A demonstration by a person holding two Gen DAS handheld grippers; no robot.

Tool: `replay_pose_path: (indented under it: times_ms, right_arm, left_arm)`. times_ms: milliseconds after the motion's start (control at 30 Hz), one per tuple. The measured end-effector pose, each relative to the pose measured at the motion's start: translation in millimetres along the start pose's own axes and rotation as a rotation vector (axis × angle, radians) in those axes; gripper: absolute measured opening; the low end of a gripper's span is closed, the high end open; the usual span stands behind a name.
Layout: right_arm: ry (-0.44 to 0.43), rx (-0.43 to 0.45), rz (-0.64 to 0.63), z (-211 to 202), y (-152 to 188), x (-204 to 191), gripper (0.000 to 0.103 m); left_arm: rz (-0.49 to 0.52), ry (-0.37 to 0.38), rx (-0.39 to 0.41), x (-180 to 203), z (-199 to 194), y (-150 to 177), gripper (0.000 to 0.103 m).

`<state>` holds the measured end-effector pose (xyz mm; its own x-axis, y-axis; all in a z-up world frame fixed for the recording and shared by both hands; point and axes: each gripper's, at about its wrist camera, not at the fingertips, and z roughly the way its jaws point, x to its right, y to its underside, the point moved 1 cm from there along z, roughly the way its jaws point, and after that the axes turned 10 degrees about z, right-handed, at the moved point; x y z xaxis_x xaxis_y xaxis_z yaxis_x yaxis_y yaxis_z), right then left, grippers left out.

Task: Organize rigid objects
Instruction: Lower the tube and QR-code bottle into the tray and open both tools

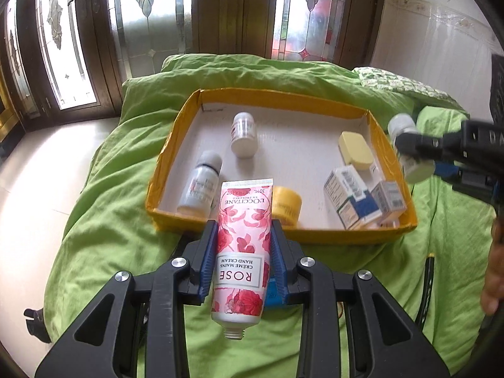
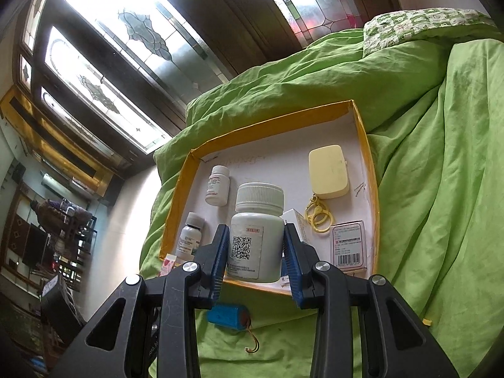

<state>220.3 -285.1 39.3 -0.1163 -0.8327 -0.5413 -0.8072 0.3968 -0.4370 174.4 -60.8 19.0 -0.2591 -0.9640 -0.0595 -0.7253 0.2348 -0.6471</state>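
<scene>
My left gripper (image 1: 242, 236) is shut on a pink rose hand cream tube (image 1: 242, 245), capless, held above the near edge of the yellow-rimmed tray (image 1: 283, 96). My right gripper (image 2: 256, 252) is shut on a white pill bottle (image 2: 257, 236) with a QR label, held over the tray's near edge (image 2: 365, 126); it shows blurred at the tray's right side in the left wrist view (image 1: 409, 154). In the tray lie two small white bottles (image 1: 243, 134), (image 1: 201, 184), a yellow jar (image 1: 286, 203), a pale yellow case (image 1: 355, 149) and small boxes (image 1: 349, 200).
The tray rests on a rumpled green duvet (image 1: 110, 220). A blue cylinder with orange wire (image 2: 229, 314) lies on the duvet near me. A patterned pillow (image 2: 419, 22) lies beyond. Stained-glass windows and tiled floor (image 1: 41, 170) are at the left.
</scene>
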Motion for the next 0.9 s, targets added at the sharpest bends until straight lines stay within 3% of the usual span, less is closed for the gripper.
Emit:
replay_pose_path:
  times_ms: [300,433,667,900]
  right_arm:
    - [0.039,-0.003,-0.012,8,-1,0,0.031]
    - [0.066,-0.012,-0.015,17,0,3,0.031]
    - [0.087,-0.056,-0.029,37,-2,-2,0.031]
    - [0.102,-0.070,-0.041,46,-5,-7,0.031]
  left_arm:
    - [-0.068,0.134,0.027,-11,31,-32,0.029]
    - [-0.063,0.151,0.034,-18,46,-46,0.030]
    - [-0.082,0.306,-0.052,-22,83,-63,0.029]
    - [-0.085,0.314,-0.096,-23,103,-62,0.030]
